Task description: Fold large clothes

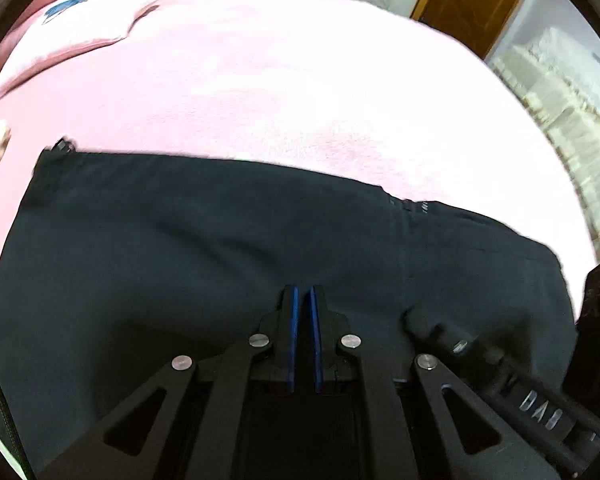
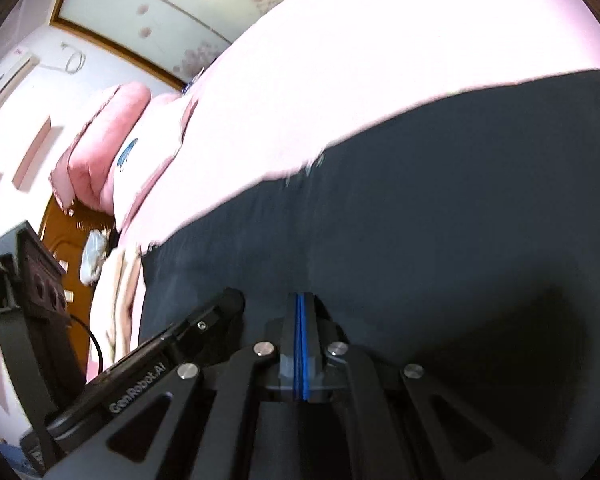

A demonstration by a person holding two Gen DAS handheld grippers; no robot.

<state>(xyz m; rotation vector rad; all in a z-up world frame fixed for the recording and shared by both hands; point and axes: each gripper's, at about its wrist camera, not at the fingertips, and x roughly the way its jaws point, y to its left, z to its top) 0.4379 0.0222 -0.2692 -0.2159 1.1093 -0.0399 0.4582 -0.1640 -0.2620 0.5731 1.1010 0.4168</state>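
Observation:
A large dark garment [image 1: 220,240] with a zipper lies spread flat on a pink bed [image 1: 280,80]. It also fills the lower right of the right wrist view [image 2: 440,220]. My left gripper [image 1: 303,292] hovers over the garment's near part; its blue pads stand a narrow gap apart with nothing between them. My right gripper [image 2: 301,300] is over the same garment, its blue pads pressed together; no cloth shows between them. The right gripper's body shows at the right of the left wrist view [image 1: 520,396], and the left gripper's body at the left of the right wrist view [image 2: 160,360].
A pink pillow [image 1: 88,20] and a rolled pink blanket [image 2: 100,148] lie at the head of the bed. A wooden door [image 1: 472,4] and a white lace-covered piece of furniture [image 1: 560,100] stand beyond the bed's far right edge.

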